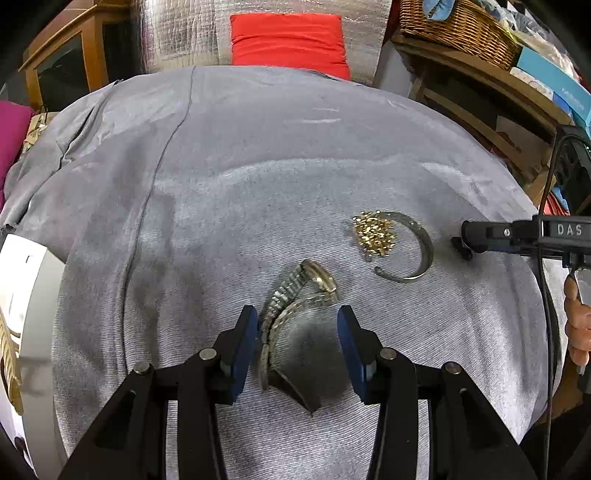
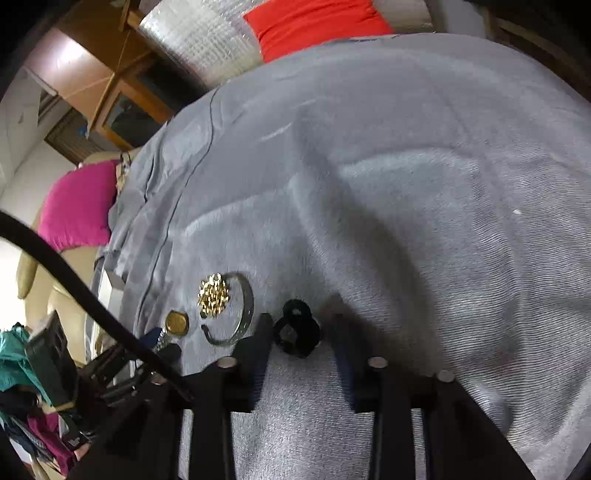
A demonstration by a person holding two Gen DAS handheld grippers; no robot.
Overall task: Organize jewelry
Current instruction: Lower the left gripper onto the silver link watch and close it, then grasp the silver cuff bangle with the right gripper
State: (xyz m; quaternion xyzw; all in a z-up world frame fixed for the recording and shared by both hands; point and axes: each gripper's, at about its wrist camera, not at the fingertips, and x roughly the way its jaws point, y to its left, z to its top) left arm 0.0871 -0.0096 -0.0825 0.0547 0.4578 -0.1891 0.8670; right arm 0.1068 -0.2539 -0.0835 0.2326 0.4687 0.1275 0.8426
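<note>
A silver and gold wristwatch (image 1: pixel 295 314) lies on the grey cloth (image 1: pixel 258 166), its band running between the open fingers of my left gripper (image 1: pixel 297 343). A gold chain heap (image 1: pixel 373 234) and a silver cuff bangle (image 1: pixel 413 247) lie beyond it to the right. A small black ring-shaped piece (image 2: pixel 297 332) lies on the cloth between the open fingers of my right gripper (image 2: pixel 301 332). The right wrist view also shows the chain heap (image 2: pixel 213 295), the bangle (image 2: pixel 242 314) and the watch face (image 2: pixel 177 324). My right gripper (image 1: pixel 465 243) shows in the left view beside the bangle.
A white case (image 1: pixel 26 314) with gold pieces stands at the left edge of the cloth. A red cushion (image 1: pixel 290 42) lies behind, a wicker basket (image 1: pixel 461 29) and wooden shelves at the back right, a pink cushion (image 2: pixel 79 205) on the left.
</note>
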